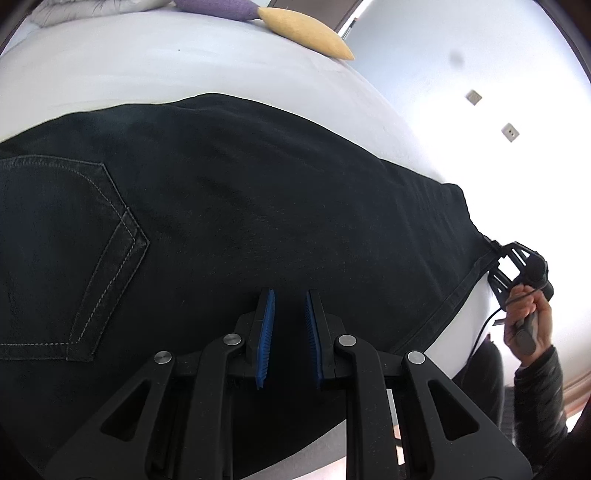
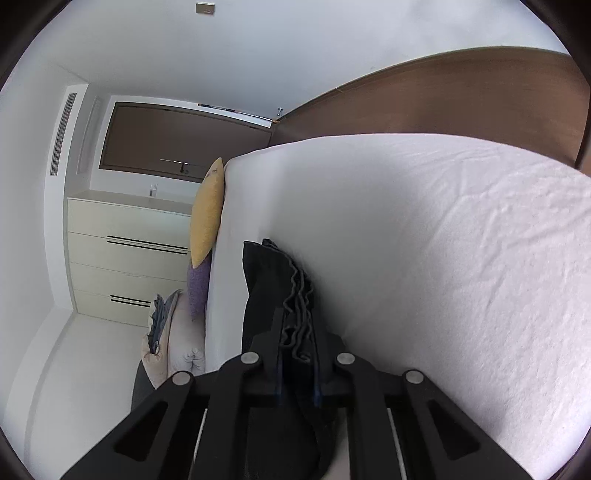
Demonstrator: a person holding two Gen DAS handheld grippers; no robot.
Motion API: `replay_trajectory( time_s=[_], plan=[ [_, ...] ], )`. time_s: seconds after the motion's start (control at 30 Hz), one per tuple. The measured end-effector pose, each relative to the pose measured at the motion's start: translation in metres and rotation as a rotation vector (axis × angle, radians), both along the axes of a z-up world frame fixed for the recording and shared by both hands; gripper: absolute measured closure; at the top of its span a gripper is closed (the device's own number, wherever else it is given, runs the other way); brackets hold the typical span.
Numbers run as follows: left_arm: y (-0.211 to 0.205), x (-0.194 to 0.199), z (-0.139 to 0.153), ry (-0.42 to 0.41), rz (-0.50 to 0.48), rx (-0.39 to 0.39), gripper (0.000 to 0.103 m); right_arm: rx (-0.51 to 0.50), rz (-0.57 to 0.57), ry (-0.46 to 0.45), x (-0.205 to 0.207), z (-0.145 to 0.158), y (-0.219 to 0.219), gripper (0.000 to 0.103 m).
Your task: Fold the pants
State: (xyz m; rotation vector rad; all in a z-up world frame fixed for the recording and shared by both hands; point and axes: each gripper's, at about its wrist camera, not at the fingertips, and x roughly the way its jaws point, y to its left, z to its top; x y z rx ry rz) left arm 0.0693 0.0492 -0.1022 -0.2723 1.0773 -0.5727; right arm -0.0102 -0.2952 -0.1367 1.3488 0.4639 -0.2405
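Black pants (image 1: 240, 192) lie flat on a white bed (image 1: 147, 66), with a stitched back pocket (image 1: 74, 258) at the left. My left gripper (image 1: 290, 299) hovers over the middle of the pants, its blue pads (image 1: 266, 332) apart and empty. My right gripper (image 1: 496, 251) is at the far right, pinching the hem corner of the leg. In the right wrist view my right gripper (image 2: 297, 332) is shut on the bunched black pants hem (image 2: 291, 295) at the bed's edge.
A yellow cushion (image 1: 306, 31) and a purple cushion (image 1: 218, 7) lie at the head of the bed. In the right wrist view a white drawer unit (image 2: 125, 251) and a wooden wall panel (image 2: 461, 99) stand beside the bed.
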Motion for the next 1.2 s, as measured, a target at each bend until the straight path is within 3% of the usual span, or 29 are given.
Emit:
replay_trajectory(
  time_s=[0.1,0.17,0.27,0.33,0.43,0.47,0.5,0.6,0.87,1.07,1.13,1.2],
  plan=[
    [0.013,0.004,-0.002,0.033,0.028,-0.064,0.087,-0.178,0.082,0.021,0.009,0.037,0.027,0.091],
    [0.019,0.006,-0.005,0.058,0.048,-0.107,0.086,-0.355,0.194,0.036,0.025,0.065,0.067,0.091],
    [0.028,0.009,-0.004,0.088,0.069,-0.142,0.086,-0.655,0.392,0.051,0.045,0.098,0.151,0.091],
    [0.032,0.011,-0.003,0.103,0.076,-0.168,0.080,-0.841,0.525,0.061,0.053,0.102,0.211,0.091],
    [0.040,0.013,0.001,0.113,0.106,-0.277,0.027,-1.020,0.702,0.145,0.072,0.070,0.282,0.092],
    [0.041,0.014,0.004,0.110,0.119,-0.299,0.018,-1.032,0.741,0.180,0.078,0.057,0.293,0.092],
    [0.041,0.015,0.005,0.112,0.122,-0.305,0.017,-1.046,0.759,0.214,0.079,0.046,0.301,0.091],
    [0.040,0.024,0.006,0.146,0.115,-0.341,0.017,-1.095,0.748,0.225,0.077,0.040,0.309,0.091],
    [0.011,0.063,0.006,0.262,0.060,-0.488,0.017,-1.230,0.719,0.147,0.060,0.080,0.347,0.091],
    [0.011,0.089,0.003,0.331,0.051,-0.474,0.017,-1.276,0.788,0.103,0.053,0.086,0.382,0.091],
    [0.016,0.094,0.002,0.339,0.043,-0.480,0.027,-1.286,0.814,0.090,0.051,0.087,0.394,0.091],
    [0.020,0.098,0.003,0.340,0.017,-0.451,0.073,-1.292,0.835,0.076,0.048,0.090,0.404,0.090]
  ],
)
